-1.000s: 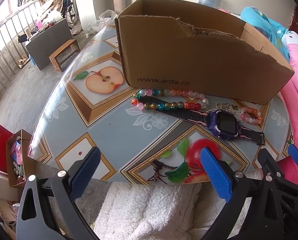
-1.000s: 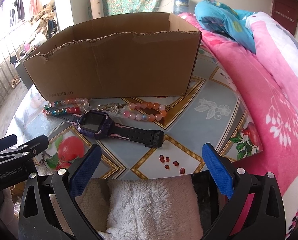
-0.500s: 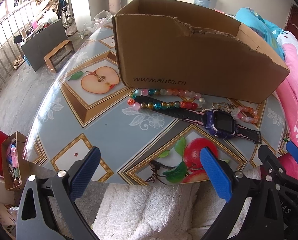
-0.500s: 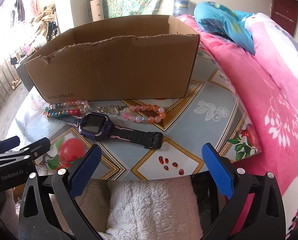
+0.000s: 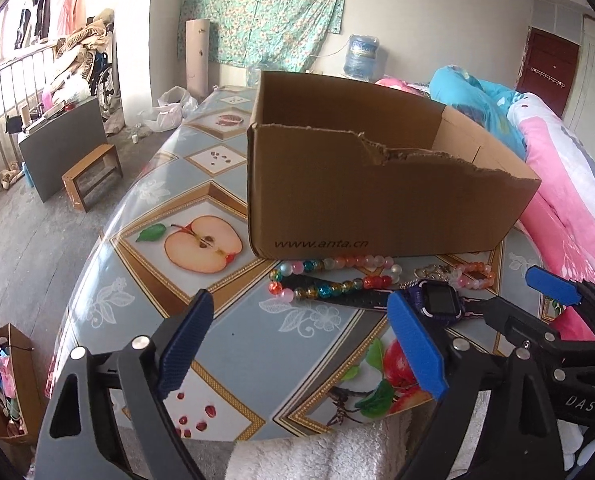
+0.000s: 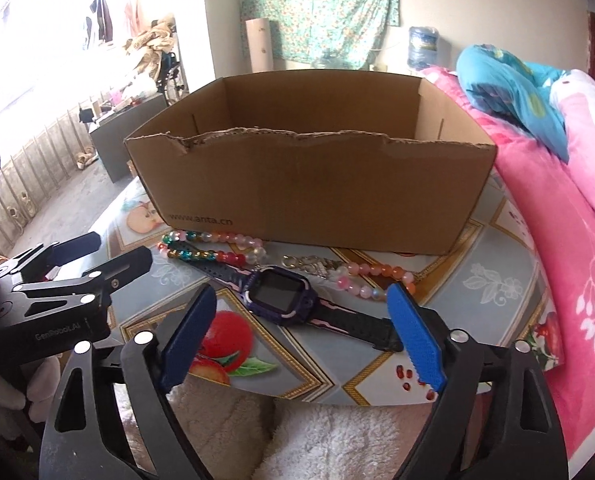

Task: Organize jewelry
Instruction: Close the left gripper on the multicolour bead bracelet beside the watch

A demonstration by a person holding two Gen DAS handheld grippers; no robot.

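One watch | strap runs upper-left to lower-right (face up) | on table

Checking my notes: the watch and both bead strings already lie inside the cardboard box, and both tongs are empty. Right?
Not inside: the watch and bead strings lie on the table in front of the box, as the right wrist view shows. Both tongs are empty.

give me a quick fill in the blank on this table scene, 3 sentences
1. The watch lies on the table in front of a cardboard ____.
2. The printed text on the box reads www.____.cn.
3. The watch's case is coloured ____.

Missing words: box; anta; purple
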